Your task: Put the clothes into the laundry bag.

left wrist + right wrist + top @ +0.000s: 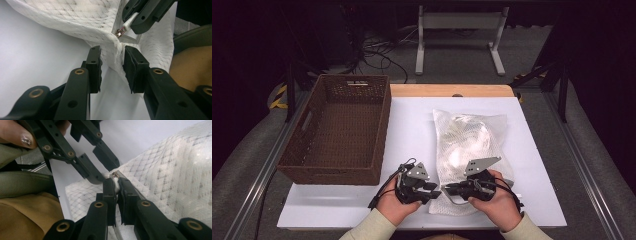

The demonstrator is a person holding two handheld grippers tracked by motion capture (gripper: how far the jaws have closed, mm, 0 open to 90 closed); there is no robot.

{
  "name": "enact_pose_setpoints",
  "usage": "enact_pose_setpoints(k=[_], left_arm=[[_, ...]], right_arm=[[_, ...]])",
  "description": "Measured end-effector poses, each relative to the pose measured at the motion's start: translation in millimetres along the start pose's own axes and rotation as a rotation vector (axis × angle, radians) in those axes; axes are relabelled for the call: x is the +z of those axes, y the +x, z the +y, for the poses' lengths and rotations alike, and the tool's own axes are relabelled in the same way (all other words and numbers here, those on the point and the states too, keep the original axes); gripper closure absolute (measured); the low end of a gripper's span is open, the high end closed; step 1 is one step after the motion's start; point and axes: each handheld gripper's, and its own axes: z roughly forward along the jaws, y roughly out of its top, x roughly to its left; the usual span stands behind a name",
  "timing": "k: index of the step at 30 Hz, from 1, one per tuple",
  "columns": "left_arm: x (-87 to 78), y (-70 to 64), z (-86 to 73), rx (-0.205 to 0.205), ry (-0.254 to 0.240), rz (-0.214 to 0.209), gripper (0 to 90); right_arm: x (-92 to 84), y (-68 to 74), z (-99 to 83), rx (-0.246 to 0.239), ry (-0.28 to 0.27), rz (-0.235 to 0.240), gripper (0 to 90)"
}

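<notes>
White mesh bag (469, 145) corner is sitting between the left gripper's (112, 67) parted jaws; right gripper (117, 187) is clamping the zipper pull (115, 180); keep pulling level.

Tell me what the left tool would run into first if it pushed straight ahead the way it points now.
Most likely the white mesh bag: a bunched fold of its corner already sits between the left tool's open jaws. Just beyond that is the right tool, pinching the bag's zipper pull, though depth is hard to judge.
</notes>
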Motion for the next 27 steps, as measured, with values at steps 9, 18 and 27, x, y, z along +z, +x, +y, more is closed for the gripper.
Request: enact_pose_setpoints(k=[9, 18, 27], left_arm=[[-1.3, -2.8, 1.9, 0.038, -0.009, 0.017, 87.7], [-0.8, -5.3, 2.1, 0.057, 0.001, 0.030, 87.9], [-0.5, -6.2, 2.1, 0.058, -0.004, 0.032, 87.9]], right_arm=[[1.9, -0.6, -0.2, -0.005, -0.010, 0.012, 83.4], [3.1, -0.5, -0.2, 0.015, -0.034, 0.033, 80.0], [3.1, 0.3, 0.2, -0.003, -0.027, 0.010, 84.4]])
